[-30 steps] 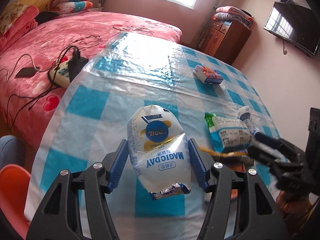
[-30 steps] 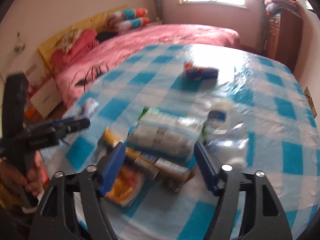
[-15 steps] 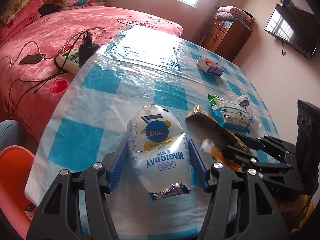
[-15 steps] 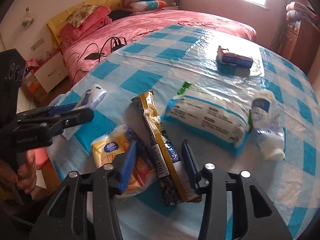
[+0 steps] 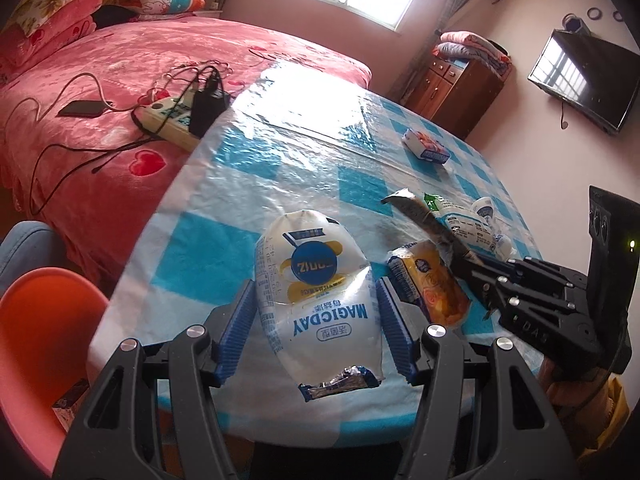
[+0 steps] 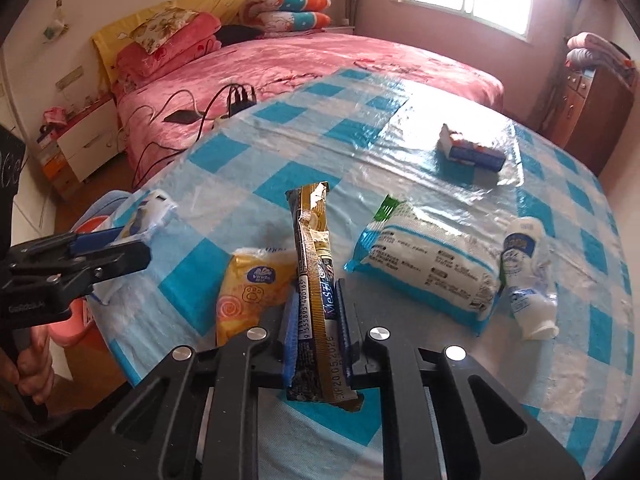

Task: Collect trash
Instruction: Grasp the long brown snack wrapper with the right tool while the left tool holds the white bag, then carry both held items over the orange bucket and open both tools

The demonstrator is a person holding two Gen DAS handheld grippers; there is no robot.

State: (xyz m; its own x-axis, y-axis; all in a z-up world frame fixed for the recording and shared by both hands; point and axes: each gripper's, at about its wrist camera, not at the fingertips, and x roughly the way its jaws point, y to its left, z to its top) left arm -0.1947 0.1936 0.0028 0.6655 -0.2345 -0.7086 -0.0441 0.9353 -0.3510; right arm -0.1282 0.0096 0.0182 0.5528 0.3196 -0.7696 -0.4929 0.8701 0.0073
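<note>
Left wrist view: left gripper (image 5: 314,330) clamped on a white pouch (image 5: 318,300), lifted over the near edge of the table (image 5: 224,216); right gripper (image 5: 476,270) seen at the right, pinching a brown wrapper (image 5: 424,222) that sticks up off the cloth. Still lying there: yellow pack (image 5: 428,280), wipes pack (image 5: 466,222), small bottle (image 5: 486,212), box (image 5: 426,148) far back. Orange chair (image 5: 44,332) close below the table edge on the left; bed (image 5: 120,80) tight against the far side. Right wrist view: right gripper (image 6: 318,330) closed down just now on the wrapper (image 6: 314,276), pads pressed to both sides, wrapper raised. Left gripper (image 6: 120,246) with pouch (image 6: 150,216) past the left edge. Two pieces in hand, four left by the look of it: yellow pack (image 6: 248,292), wipes pack (image 6: 428,264), bottle (image 6: 528,276), box (image 6: 470,148). No bin in sight. Plenty of bare cloth mid-table; little slack at the near edge.
</note>
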